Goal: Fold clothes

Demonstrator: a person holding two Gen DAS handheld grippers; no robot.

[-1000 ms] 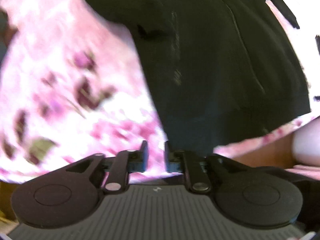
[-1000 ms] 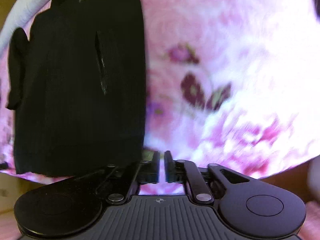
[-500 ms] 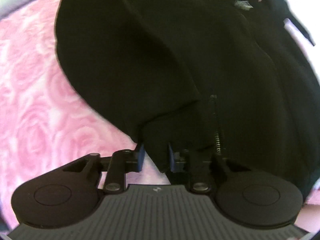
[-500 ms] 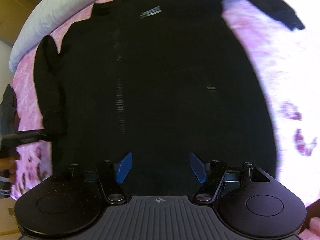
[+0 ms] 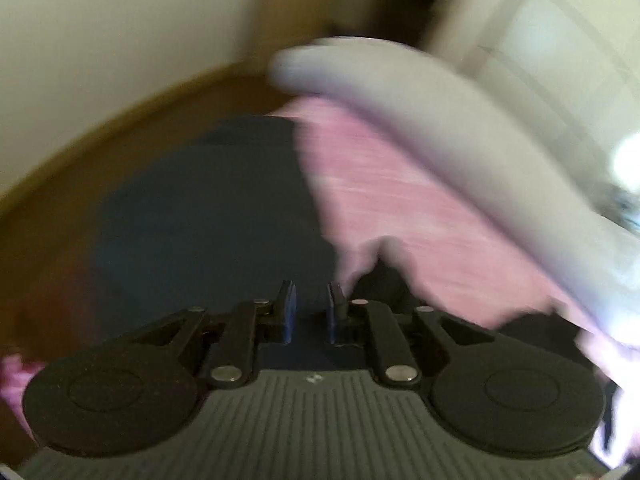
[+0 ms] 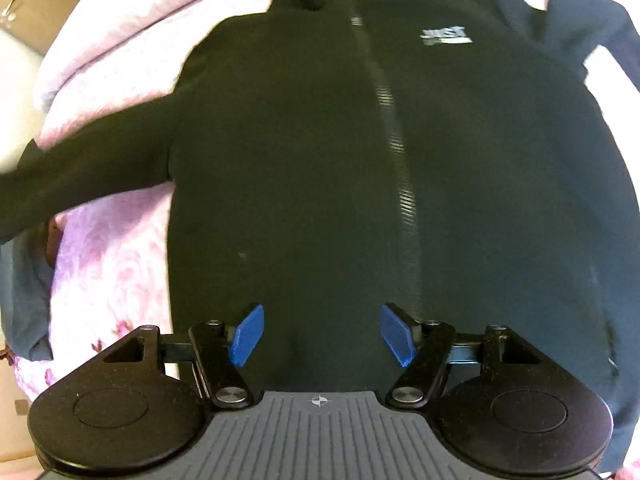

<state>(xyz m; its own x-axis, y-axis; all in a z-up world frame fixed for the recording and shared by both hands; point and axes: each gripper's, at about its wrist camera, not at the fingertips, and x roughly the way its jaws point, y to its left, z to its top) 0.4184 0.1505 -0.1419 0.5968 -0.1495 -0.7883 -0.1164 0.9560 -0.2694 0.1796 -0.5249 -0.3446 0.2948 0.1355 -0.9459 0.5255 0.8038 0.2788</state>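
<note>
A black zip-front jacket (image 6: 320, 152) with a white chest logo (image 6: 446, 36) lies spread flat on the pink floral bedspread (image 6: 108, 248), its sleeves out to both sides. My right gripper (image 6: 322, 334) is open and empty, hovering above the jacket's lower front. In the blurred left wrist view my left gripper (image 5: 310, 310) has its blue pads (image 5: 289, 308) a small gap apart with nothing between them. A bit of black cloth (image 5: 380, 284) shows just right of it on the pink bedspread (image 5: 400, 200).
A dark blue garment (image 5: 208, 216) lies ahead of the left gripper by the bed's edge; it also shows in the right wrist view (image 6: 24, 288). A long grey pillow (image 5: 460, 132) runs along the bed's far side. A brown floor (image 5: 120, 128) and pale wall lie beyond.
My left gripper let go of the jacket's sleeve and swung away toward the bed's edge. My right gripper, open since half a second ago, moved closer over the jacket's front.
</note>
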